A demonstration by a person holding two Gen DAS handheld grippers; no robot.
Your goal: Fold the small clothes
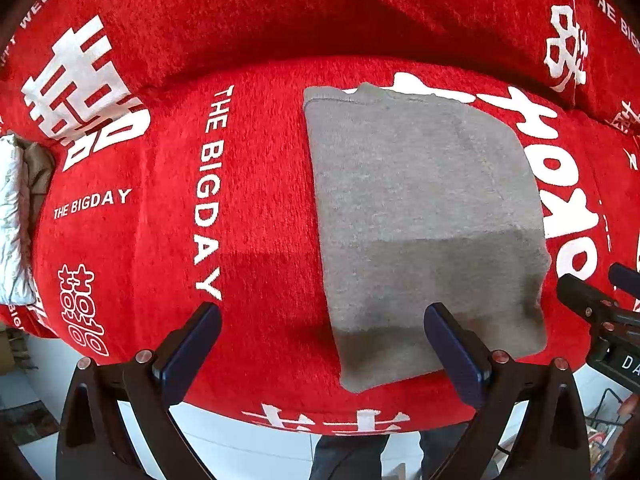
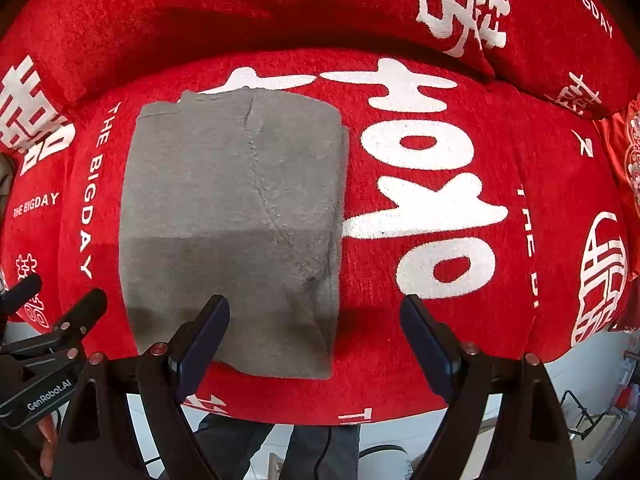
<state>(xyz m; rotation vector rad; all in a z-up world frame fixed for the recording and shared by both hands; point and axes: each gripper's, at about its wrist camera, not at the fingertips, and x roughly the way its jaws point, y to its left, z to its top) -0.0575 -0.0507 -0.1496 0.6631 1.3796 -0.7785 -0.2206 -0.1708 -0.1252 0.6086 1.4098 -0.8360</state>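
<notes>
Open left claw [image 1: 322, 306] over grey garment [image 1: 424, 216]

Red plush sofa cover [image 1: 260, 208] printed with white characters and "THE BIGDAY", spread over seat and backrest; pale tiled floor [image 1: 248, 452] below the cover's front edge; crumpled white and tan bedding [image 1: 16, 216] at its left end; dark wire rack [image 2: 580, 416] beyond its lower right.

Black frames on left gripper [image 1: 322, 340] and right gripper [image 2: 314, 330], dark-blue pads [image 1: 188, 354] inside, coppery screws at knuckles; white "GenRobot.AI" lettering at eight o'clock; dark trousers [image 2: 236, 440] at six.
</notes>
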